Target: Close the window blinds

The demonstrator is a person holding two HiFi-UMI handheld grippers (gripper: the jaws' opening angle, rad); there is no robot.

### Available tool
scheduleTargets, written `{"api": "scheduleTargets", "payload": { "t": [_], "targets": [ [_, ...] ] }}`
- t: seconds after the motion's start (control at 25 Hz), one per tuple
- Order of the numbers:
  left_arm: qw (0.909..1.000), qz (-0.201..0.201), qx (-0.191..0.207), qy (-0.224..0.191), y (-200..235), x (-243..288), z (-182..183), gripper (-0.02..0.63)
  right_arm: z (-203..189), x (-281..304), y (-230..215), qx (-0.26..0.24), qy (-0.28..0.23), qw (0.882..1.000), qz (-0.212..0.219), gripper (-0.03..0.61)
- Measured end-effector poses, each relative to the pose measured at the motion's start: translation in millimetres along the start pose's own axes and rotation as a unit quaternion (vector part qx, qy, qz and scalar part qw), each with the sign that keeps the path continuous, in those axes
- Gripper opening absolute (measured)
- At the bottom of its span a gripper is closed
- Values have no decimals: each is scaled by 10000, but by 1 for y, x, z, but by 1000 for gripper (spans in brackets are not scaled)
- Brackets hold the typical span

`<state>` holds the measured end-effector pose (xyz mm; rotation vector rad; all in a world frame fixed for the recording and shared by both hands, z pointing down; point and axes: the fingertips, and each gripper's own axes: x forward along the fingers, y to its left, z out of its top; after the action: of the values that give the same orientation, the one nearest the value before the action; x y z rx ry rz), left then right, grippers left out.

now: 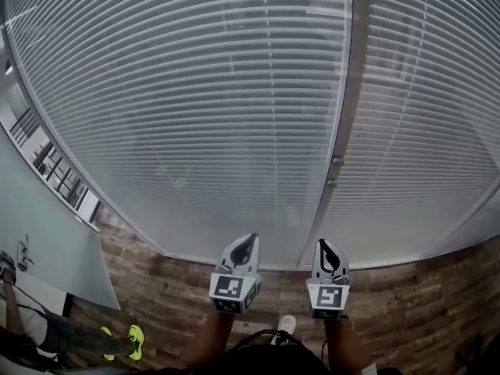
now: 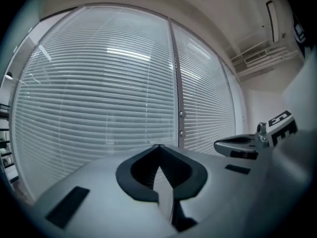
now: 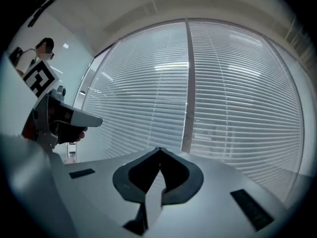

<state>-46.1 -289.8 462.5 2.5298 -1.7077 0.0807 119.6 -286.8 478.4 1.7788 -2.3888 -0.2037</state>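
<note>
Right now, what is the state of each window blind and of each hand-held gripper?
Left window blind: fully lowered; faint shapes show through the slats.
Right window blind: fully lowered; faint shapes show through the slats.
Left hand-held gripper: shut, nothing between the jaws.
Right hand-held gripper: shut, nothing between the jaws.

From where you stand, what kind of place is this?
Probably an office or similar workplace: wide, tall slatted blinds, a wood-plank floor, and a slotted ceiling vent.
</note>
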Motion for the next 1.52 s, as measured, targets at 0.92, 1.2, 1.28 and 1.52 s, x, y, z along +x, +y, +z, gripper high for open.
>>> {"api": "scheduleTargets", "payload": {
  "t": [0.92, 1.2, 1.28, 1.52],
  "targets": [
    [9986, -416, -312, -25, -42, -264, -46, -6, 6, -248, 133, 221, 178, 9994, -218, 3],
    [9976, -566, -400, 8, -98, -285, -68, -6, -10, -303, 116, 289, 291, 9988, -251, 3],
    [9975, -579, -399, 5, -105, -292, -68, -6, -7, -311, 117, 294, 296, 9988, -238, 3],
    [9983, -468, -349, 19, -132, -313, -66, -6, -9, -341, 113, 221, 112, 9997, -30, 3]
  ]
}}
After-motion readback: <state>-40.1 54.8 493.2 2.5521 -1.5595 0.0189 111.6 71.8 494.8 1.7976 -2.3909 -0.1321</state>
